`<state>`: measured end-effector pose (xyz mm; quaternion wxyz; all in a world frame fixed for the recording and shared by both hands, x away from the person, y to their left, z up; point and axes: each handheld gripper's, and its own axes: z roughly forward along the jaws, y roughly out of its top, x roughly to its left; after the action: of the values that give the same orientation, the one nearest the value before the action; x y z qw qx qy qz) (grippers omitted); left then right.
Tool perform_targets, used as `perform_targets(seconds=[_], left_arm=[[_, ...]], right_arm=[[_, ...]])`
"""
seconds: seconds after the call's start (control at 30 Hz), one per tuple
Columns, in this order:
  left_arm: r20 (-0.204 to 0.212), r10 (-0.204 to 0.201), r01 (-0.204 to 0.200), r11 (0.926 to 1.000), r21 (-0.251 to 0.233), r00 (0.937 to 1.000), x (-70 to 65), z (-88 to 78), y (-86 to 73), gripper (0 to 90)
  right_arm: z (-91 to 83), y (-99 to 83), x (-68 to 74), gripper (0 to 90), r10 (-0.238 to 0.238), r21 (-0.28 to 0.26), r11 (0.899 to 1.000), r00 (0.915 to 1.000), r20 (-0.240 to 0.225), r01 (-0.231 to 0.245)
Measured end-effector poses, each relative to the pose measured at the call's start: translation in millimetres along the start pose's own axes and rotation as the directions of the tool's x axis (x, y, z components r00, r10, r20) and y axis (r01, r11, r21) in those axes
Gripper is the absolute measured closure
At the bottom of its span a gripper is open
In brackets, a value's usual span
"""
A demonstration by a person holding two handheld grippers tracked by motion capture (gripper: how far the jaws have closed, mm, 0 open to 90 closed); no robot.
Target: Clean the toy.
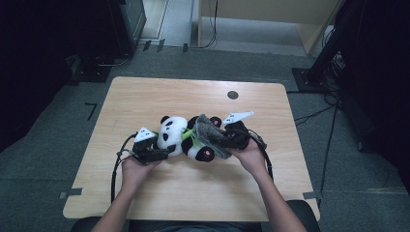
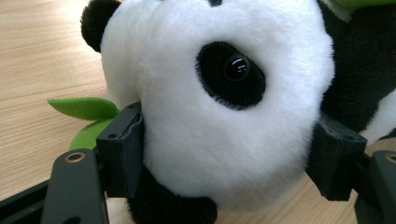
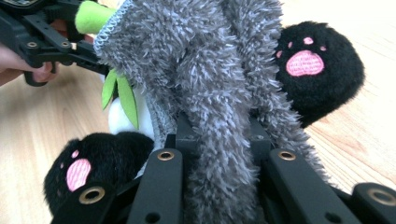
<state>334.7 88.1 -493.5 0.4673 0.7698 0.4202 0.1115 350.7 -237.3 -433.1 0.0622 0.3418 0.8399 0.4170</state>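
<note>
A black-and-white plush panda (image 1: 174, 133) lies on its side in the middle of the wooden table (image 1: 193, 203). My left gripper (image 1: 162, 146) is shut on its head (image 2: 224, 102), one pad pressed into the white fur on each side (image 2: 123, 140). A shaggy grey cloth (image 1: 211, 134) is draped over the panda's body. My right gripper (image 1: 228, 137) is shut on a fold of that cloth (image 3: 210, 70), which bunches between its jaws (image 3: 217, 135). Two black paws with pink pads (image 3: 317, 65) (image 3: 88, 168) stick out beside the cloth. Green felt leaves (image 2: 84, 109) lie by the head.
A small dark round mark (image 1: 232, 94) sits on the table's far side. Bare wood surrounds the toy up to every edge. Black equipment and cables (image 1: 333, 63) stand on the grey floor beyond the right and left corners.
</note>
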Motion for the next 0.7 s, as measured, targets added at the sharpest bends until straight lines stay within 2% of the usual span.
perform_targets(seconds=[0.23, 0.33, 0.5, 0.63, 0.7], left_arm=[[0.002, -0.003, 0.003, 1.0, 0.004, 1.0, 0.2, 0.0, 1.0, 24.8], [0.002, 0.0, 0.0, 1.0, 0.005, 1.0, 0.1, -0.2, 1.0, 24.7], [0.001, 0.0, 0.0, 1.0, 0.005, 1.0, -0.1, -0.2, 1.1, 24.7], [0.004, 0.0, 0.0, 1.0, 0.007, 1.0, 0.4, -0.2, 1.6, 25.2], [0.005, -0.003, 0.003, 1.0, 0.007, 1.0, 0.9, -0.2, 1.9, 25.3]], right_arm=[[-1.0, -4.1, -7.2, 75.2, 0.018, 0.001, 1.0, 0.9995, -0.026, -0.018], [-2.5, -6.5, -8.3, 75.2, 0.014, 0.007, 1.0, 0.9997, -0.022, -0.014], [-7.1, -10.3, -10.7, 75.3, -0.008, 0.032, 0.999, 1.0, -0.005, 0.008], [-16.5, -13.0, -17.3, 75.4, 0.002, 0.064, 0.998, 0.9997, 0.023, -0.003], [-19.2, -12.8, -18.9, 75.4, 0.006, 0.064, 0.998, 0.9997, 0.026, -0.008]])
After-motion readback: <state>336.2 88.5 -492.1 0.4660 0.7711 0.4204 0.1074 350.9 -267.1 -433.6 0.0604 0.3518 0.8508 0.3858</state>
